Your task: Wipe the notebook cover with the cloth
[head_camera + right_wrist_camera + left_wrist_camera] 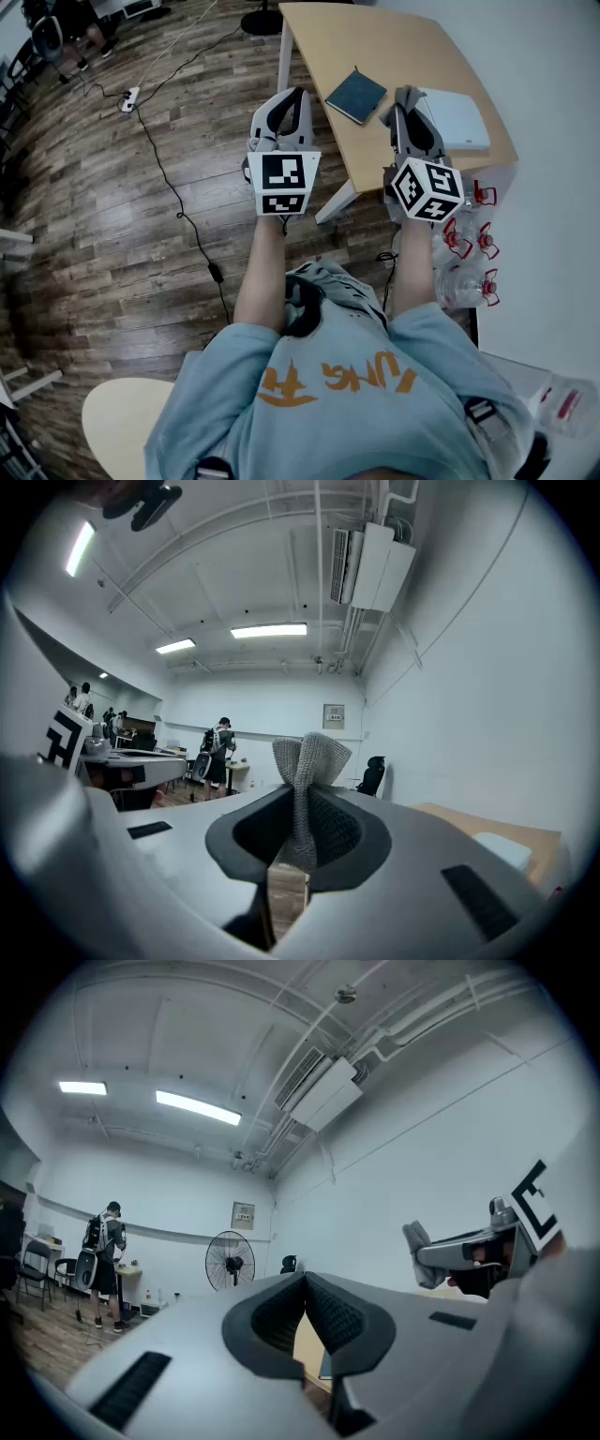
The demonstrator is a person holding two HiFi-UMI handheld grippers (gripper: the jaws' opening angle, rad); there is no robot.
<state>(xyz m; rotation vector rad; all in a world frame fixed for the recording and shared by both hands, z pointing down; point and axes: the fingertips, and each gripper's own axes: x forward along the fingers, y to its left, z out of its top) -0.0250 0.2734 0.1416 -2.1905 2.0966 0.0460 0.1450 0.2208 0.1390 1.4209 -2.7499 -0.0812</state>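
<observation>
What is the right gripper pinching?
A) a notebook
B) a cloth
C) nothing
B: the right gripper has its jaws shut on a grey cloth that sticks up between them.

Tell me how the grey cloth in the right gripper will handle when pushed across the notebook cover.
Probably floppy: the cloth bunches and folds where the right gripper pinches it, so it should drape and drag. Its knitted weave suggests grip, not slip. The thin notebook lies unheld on the table, so it may slide.
</observation>
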